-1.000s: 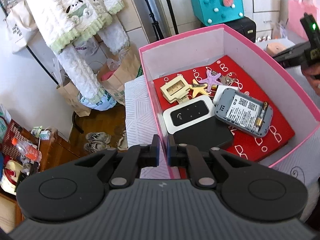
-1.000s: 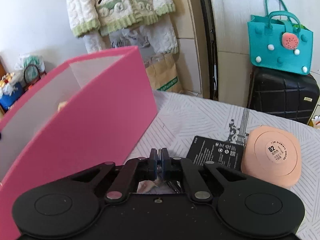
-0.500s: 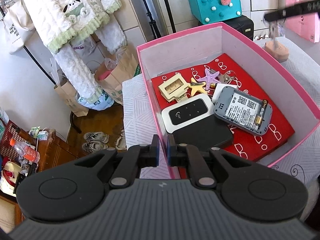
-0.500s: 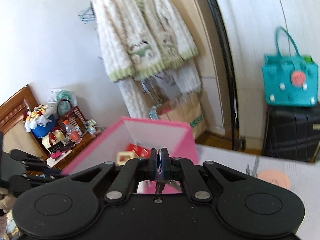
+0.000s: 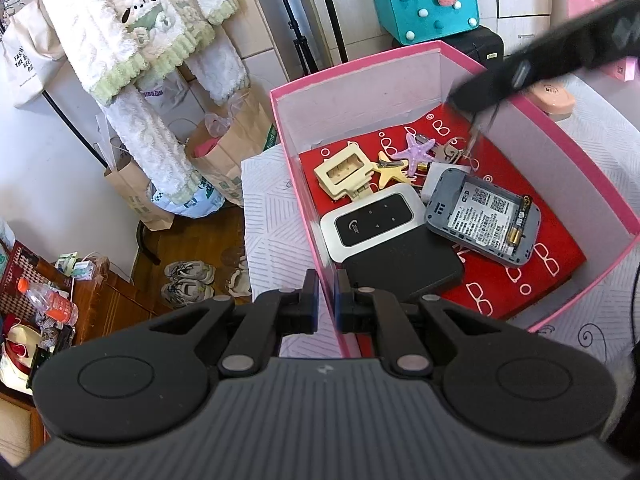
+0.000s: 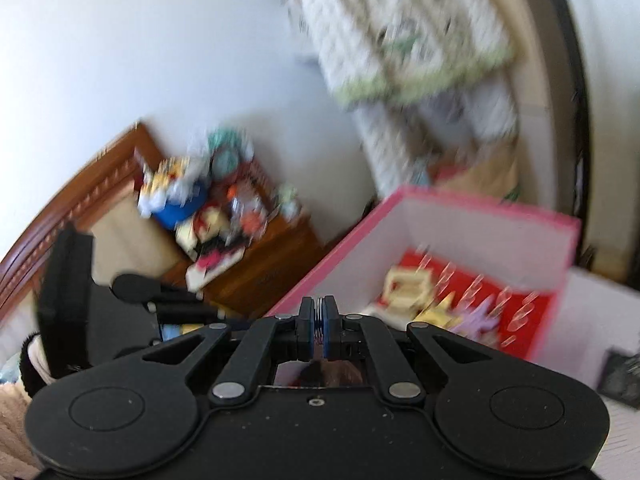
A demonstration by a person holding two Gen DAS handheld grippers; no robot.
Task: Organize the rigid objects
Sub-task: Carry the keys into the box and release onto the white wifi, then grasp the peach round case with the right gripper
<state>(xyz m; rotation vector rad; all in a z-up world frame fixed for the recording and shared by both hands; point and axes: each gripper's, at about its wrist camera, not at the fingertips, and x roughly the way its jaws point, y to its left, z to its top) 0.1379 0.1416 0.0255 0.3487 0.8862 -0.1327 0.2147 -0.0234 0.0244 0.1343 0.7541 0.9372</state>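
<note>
A pink box with a red patterned floor holds a cream clip, yellow and purple starfish clips, a white-and-black router, a grey open-backed device and a black slab. My left gripper is shut on the box's near-left wall. My right gripper is shut on a thin metal ring or keyring; in the left wrist view it reaches over the box's far right corner, with thin metal pieces dangling from it. The right wrist view is blurred and shows the box.
A peach round compact lies on the patterned tablecloth right of the box. A dark flat item lies on the table. Teal bag, black suitcase, hanging sweater and paper bags stand behind. A wooden cabinet with clutter is at the left.
My right gripper has lifted from the table beside the box, swung left and now hangs over the box's far right corner with its metal item. The left gripper has kept its hold.
</note>
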